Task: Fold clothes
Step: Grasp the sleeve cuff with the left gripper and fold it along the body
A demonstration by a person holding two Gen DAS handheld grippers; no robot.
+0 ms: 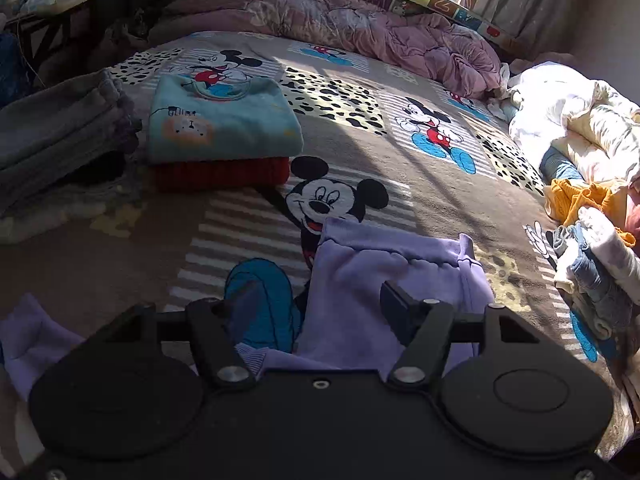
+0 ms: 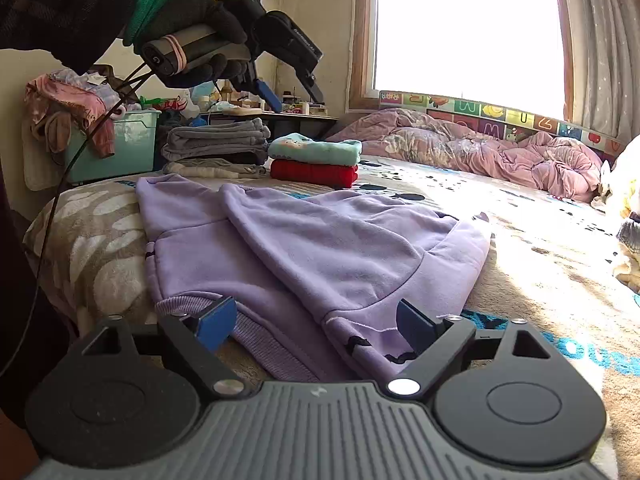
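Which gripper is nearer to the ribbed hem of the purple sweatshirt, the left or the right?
Right. The right gripper sits low at the ribbed hem, jaws open around it. The left gripper is raised high above the bed, well away from the purple sweatshirt.

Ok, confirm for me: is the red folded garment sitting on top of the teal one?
No. The teal top lies on the red garment, which sits beneath it on the bed.

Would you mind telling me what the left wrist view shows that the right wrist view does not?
Only the left wrist view shows the unfolded clothes pile and the white duvet. Only the right wrist view shows the left gripper, open and raised in a gloved hand, plus the green bin. Both show the purple hoodie, the teal top on the red knit, and the grey stack.
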